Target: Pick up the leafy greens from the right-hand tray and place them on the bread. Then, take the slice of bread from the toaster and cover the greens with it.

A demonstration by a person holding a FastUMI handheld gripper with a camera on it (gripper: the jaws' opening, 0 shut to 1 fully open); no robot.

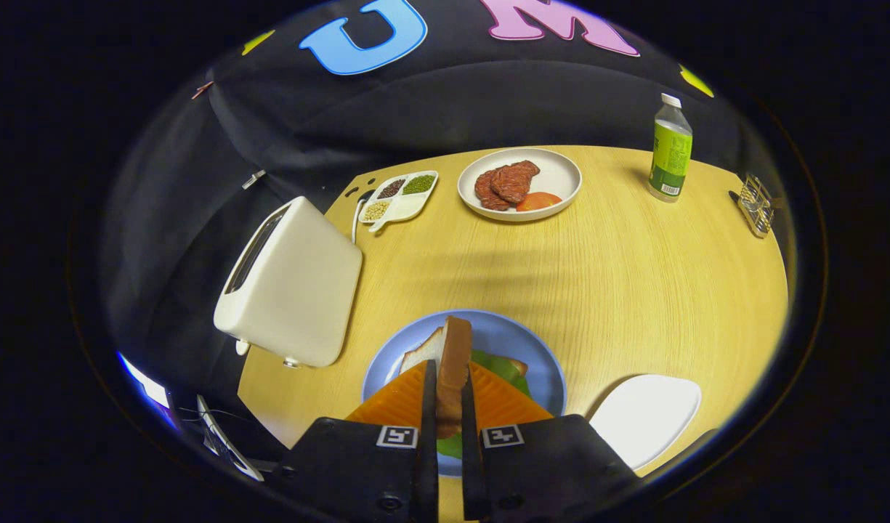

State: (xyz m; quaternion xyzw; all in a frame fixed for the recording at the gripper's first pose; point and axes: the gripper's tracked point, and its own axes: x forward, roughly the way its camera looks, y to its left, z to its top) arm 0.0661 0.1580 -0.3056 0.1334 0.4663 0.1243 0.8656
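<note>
Wooden table (633,290), gripper (448,407) clamping bread slice (453,363)

Even, fairly bright light is falling from above on the wooden table (633,276), which is showing a soft glow and faint shadow bands across its middle. The toaster (292,283) is casting a dim shadow beneath itself. The fisheye lens is bending straight edges, and the rim is darkening and blurring.
</note>
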